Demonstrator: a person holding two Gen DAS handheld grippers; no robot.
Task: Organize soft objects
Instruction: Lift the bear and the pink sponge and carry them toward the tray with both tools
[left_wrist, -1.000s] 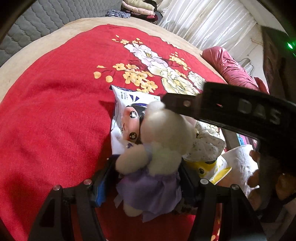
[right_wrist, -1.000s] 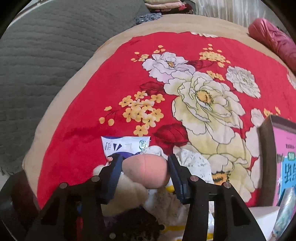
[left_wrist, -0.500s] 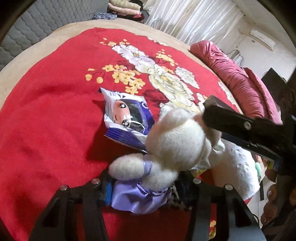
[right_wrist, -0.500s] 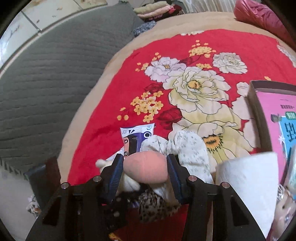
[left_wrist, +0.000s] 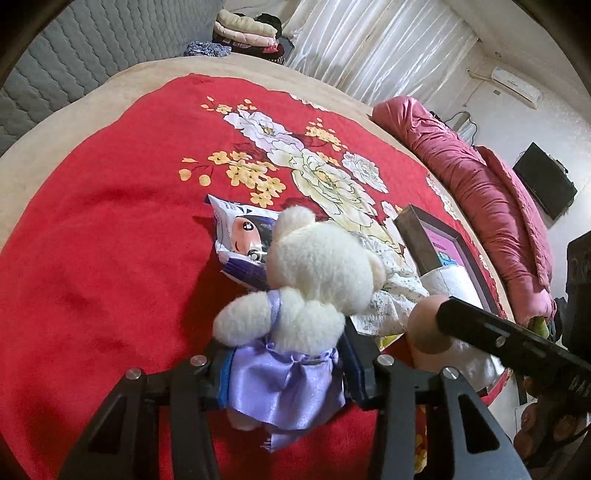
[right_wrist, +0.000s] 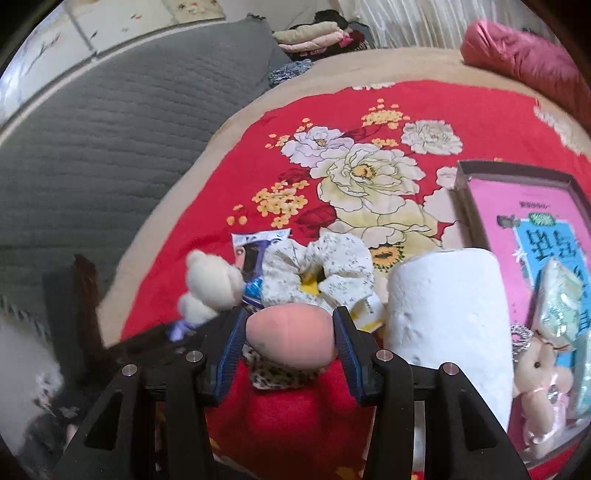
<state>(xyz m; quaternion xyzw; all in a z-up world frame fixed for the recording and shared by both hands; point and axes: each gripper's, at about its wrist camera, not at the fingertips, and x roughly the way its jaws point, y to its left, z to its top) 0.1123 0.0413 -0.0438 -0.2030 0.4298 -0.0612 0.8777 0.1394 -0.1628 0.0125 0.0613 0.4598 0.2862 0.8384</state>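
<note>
My left gripper (left_wrist: 286, 363) is shut on a white plush bear (left_wrist: 314, 280) in a purple satin dress, held above the red floral blanket (left_wrist: 103, 258). The bear also shows in the right wrist view (right_wrist: 210, 288). My right gripper (right_wrist: 290, 341) is shut on a peach-pink soft toy (right_wrist: 291, 336), which also shows in the left wrist view (left_wrist: 424, 326). A floral scrunchie (right_wrist: 321, 269) and a snack packet (left_wrist: 240, 236) with a cartoon face lie on the blanket just beyond both grippers.
A white paper roll (right_wrist: 447, 317) stands to the right. An open box (right_wrist: 513, 177) holds a pink book, a packet and a small pink plush (right_wrist: 539, 380). A leopard-print scrunchie (right_wrist: 280, 374) lies under the right gripper. A maroon quilt (left_wrist: 491, 206) lies at the far right.
Both grippers have pulled back and apart, each holding its toy. The right gripper has moved to the right of the bear, and the box and paper roll have come into view.
</note>
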